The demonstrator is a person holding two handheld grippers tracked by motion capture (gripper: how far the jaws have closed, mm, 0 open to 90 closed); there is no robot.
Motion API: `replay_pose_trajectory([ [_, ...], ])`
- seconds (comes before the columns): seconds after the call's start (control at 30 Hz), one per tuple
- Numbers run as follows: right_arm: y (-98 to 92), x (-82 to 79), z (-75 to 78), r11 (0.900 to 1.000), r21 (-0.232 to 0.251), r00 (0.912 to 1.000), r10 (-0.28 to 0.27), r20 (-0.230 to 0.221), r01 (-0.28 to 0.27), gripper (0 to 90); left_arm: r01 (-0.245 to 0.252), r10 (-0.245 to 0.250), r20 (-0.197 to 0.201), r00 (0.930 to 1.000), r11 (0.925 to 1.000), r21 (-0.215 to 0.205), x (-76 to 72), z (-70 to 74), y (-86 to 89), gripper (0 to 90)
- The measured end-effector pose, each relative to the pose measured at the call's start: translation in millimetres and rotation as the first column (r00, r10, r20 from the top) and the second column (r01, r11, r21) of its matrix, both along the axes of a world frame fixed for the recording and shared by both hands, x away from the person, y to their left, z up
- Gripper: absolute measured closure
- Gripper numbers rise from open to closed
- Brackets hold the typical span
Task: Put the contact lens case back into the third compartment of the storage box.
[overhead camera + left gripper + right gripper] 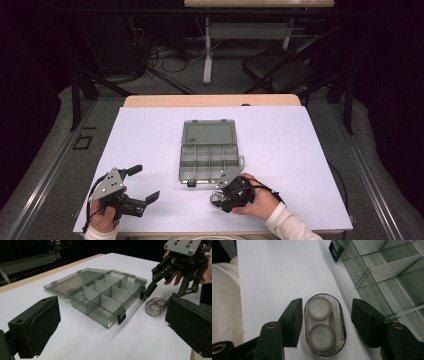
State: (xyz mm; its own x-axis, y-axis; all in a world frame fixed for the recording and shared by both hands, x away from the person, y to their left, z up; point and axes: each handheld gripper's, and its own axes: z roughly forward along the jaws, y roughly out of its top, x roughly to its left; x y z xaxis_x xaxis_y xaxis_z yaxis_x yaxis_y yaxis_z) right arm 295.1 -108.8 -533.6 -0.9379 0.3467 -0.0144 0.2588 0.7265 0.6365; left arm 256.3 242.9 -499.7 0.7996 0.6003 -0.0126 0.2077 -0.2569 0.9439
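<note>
A smoky clear organizer box [210, 159] lies open at the table's middle, its lid [208, 133] folded flat away from me and its divided compartments [105, 298] bare. A small oval clear case [324, 325] holding two round cups rests on the white surface just off the box's front right corner [387, 272]. My right gripper [329, 315] is open, one jaw on each side of the oval case [217, 198], neither pressing it. My left gripper [146, 183] is open over the front left of the table, nothing between its pads [37, 327]. It faces the box, the case [155, 306] and the right gripper [162, 296].
A white sheet [280, 150] covers the table, with a wooden strip [210, 100] along the far edge. Beyond stand a folding chair [277, 67], a desk leg [207, 50] and floor cables [165, 57]. A white sleeve [290, 225] comes in at the bottom right.
</note>
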Motion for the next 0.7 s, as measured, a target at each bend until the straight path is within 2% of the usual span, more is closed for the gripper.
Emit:
replay_pose_trajectory([
  [0.07,-0.4,1.5,-1.0,1.000,-0.003,1.0000,0.003,0.008,-0.003,42.7,0.001,-0.001,0.002,1.0000,1.0000,0.001,0.2,0.0,0.1,0.2],
  [0.13,-0.7,1.7,-1.3,1.000,0.003,0.9999,-0.005,-0.011,0.005,43.8,0.002,-0.002,0.001,1.0000,1.0000,0.001,0.3,0.0,0.1,0.2],
  [0.7,1.5,3.4,-10.4,1.000,-0.014,0.9990,-0.002,-0.045,0.002,44.4,0.007,-0.007,-0.007,0.9999,1.0000,0.000,1.1,-0.5,-0.2,0.2],
])
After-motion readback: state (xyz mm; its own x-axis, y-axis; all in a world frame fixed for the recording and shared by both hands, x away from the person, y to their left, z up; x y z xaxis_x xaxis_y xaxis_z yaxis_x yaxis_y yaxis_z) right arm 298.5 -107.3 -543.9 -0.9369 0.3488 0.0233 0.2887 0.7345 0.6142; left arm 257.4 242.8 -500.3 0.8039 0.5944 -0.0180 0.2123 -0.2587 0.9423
